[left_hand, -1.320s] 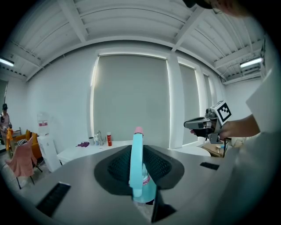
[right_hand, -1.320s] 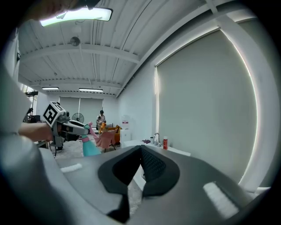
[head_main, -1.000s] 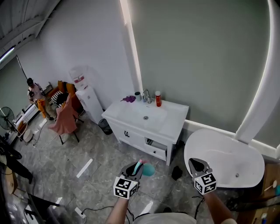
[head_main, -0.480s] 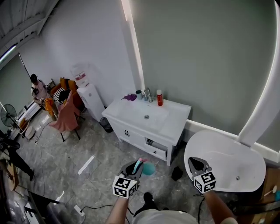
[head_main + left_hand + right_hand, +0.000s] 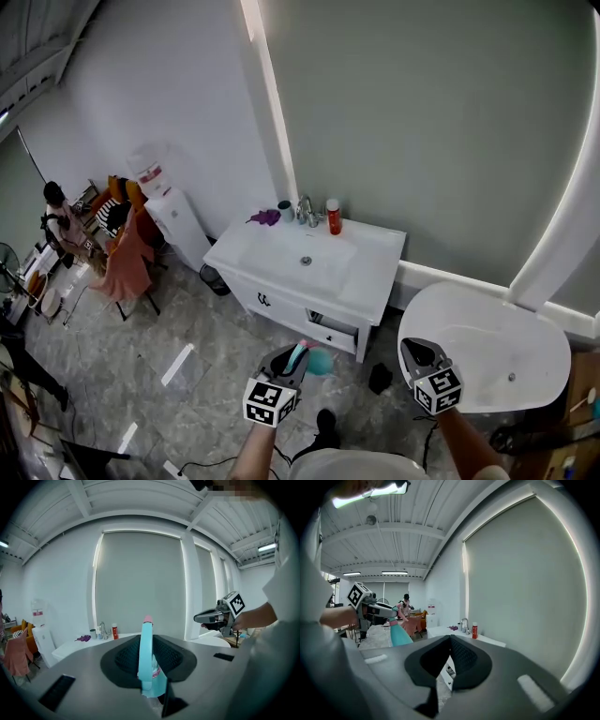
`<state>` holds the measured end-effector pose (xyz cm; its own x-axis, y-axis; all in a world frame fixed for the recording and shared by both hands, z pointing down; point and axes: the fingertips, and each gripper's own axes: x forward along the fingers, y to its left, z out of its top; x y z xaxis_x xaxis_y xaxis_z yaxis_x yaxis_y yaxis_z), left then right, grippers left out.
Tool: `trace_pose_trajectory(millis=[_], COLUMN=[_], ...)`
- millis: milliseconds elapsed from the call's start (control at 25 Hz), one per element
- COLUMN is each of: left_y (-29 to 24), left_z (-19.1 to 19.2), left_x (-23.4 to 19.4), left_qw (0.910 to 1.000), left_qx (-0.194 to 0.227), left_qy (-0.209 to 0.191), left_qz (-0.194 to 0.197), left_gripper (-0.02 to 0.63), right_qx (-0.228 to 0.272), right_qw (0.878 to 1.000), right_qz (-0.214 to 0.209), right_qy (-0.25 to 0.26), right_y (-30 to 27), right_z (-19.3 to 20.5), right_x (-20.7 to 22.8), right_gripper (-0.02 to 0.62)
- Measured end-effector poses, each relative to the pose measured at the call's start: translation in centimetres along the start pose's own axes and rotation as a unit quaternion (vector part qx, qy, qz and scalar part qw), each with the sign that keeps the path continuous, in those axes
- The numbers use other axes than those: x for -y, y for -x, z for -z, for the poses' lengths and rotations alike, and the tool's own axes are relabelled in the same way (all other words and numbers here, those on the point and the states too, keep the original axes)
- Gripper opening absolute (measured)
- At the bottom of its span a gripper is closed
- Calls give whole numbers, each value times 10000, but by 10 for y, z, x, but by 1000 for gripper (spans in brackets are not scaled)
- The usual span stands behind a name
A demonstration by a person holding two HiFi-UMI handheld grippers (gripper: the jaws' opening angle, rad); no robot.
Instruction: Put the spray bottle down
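Holding the spray bottle (image 5: 147, 658) is the left hand-held gripper (image 5: 296, 352); the right hand-held gripper (image 5: 412, 345) is closed, empty.

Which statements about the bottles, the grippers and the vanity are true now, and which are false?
1. The left gripper holds the spray bottle. True.
2. The right gripper holds a red bottle. False: its jaws are together with nothing between them; the red bottle stands on the vanity by the tap.
3. A purple cloth lies on the vanity. True.
4. The spray bottle stands on the vanity. False: it is in the left gripper, above the floor.
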<state>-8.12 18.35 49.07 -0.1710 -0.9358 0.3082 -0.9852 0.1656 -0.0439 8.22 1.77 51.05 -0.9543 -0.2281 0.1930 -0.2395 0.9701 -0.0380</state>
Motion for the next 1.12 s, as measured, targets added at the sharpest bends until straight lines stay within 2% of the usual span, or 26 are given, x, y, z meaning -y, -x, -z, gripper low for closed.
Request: trace_pose_trajectory(millis=[360,600,880,1120], left_y=[-60,-99,-134,-157], left_z=[-12,-13,-12,-10], left_x=[-75,-108,-128,-133], left_qw=[9989,9962,9921,9905], left_qx=[-61,-101,-192,-238], left_qy=[-114,-249,-334,-323], left_qz=[461,834,1193,1318], left_gripper=[77,77,77,77], right_qx=[-143,-188,-329,-420], right_qw=[9990,9970,9929,9905], right_qz=[390,716,1075,1230], right_qy=[-138,-233,-390,-440], right_y=[-75,-111,-133,-141], right_z=[-12,-6,-1,3], right_x=[9,16,27,40], right_gripper=[11,9,9,9])
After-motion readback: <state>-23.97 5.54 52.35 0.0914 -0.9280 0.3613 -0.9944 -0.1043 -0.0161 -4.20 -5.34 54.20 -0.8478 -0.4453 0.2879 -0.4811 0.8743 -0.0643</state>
